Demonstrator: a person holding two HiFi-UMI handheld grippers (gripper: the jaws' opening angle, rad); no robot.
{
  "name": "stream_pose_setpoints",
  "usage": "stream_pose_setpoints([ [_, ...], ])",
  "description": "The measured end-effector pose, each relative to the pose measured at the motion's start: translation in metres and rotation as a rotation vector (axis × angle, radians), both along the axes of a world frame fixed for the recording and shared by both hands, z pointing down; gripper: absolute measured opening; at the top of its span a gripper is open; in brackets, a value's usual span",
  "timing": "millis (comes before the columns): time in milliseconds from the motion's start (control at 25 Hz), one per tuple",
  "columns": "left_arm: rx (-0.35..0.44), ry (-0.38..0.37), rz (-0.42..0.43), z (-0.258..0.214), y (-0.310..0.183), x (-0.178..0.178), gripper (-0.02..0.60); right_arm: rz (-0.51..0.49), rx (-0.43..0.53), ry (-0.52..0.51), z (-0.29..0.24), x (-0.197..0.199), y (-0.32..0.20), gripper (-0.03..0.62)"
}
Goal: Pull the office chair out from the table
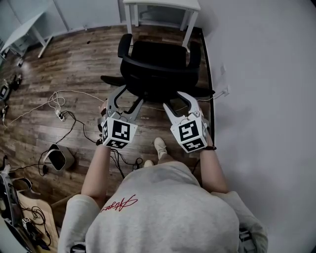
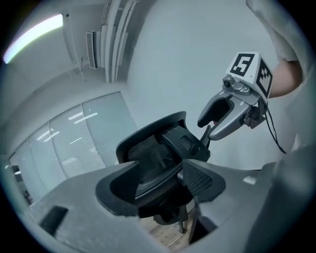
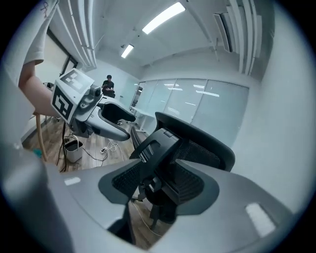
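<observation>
The black office chair (image 1: pixel 158 64) stands with its seat toward the white table (image 1: pixel 163 4) and its mesh back toward me. Both grippers are raised to the top edge of the backrest. My left gripper (image 1: pixel 126 98) is at its left part and my right gripper (image 1: pixel 180 100) at its right part. In the left gripper view the chair back (image 2: pixel 148 153) shows between the spread jaws of the left gripper (image 2: pixel 158 183), and no pad presses on it. The right gripper (image 3: pixel 160 183) likewise frames the chair back (image 3: pixel 197 148) with gaps on both sides.
A white wall runs close along the chair's right side. Cables and a power strip (image 1: pixel 59 106) lie on the wooden floor at the left, near a small white bin (image 1: pixel 58 157). Another white desk (image 1: pixel 24 32) stands at the far left. My shoe (image 1: pixel 159 147) is just behind the chair.
</observation>
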State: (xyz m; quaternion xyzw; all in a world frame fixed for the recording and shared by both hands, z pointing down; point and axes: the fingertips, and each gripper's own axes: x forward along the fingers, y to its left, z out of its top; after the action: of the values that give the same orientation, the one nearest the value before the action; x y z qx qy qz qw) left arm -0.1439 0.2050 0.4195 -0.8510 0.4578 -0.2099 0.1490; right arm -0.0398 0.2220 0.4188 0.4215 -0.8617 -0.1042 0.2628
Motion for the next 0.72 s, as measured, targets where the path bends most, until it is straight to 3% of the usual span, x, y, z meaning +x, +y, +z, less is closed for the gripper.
stream_pose_setpoints([
  [440, 0.048, 0.211, -0.021, -0.048, 0.018, 0.004, 0.198, 0.023, 0.034, -0.228, -0.04, -0.005, 0.015, 0.111],
  [720, 0.092, 0.27, -0.01, -0.071, 0.033, 0.011, 0.135, 0.047, 0.065, -0.293, -0.055, 0.0, 0.022, 0.052],
])
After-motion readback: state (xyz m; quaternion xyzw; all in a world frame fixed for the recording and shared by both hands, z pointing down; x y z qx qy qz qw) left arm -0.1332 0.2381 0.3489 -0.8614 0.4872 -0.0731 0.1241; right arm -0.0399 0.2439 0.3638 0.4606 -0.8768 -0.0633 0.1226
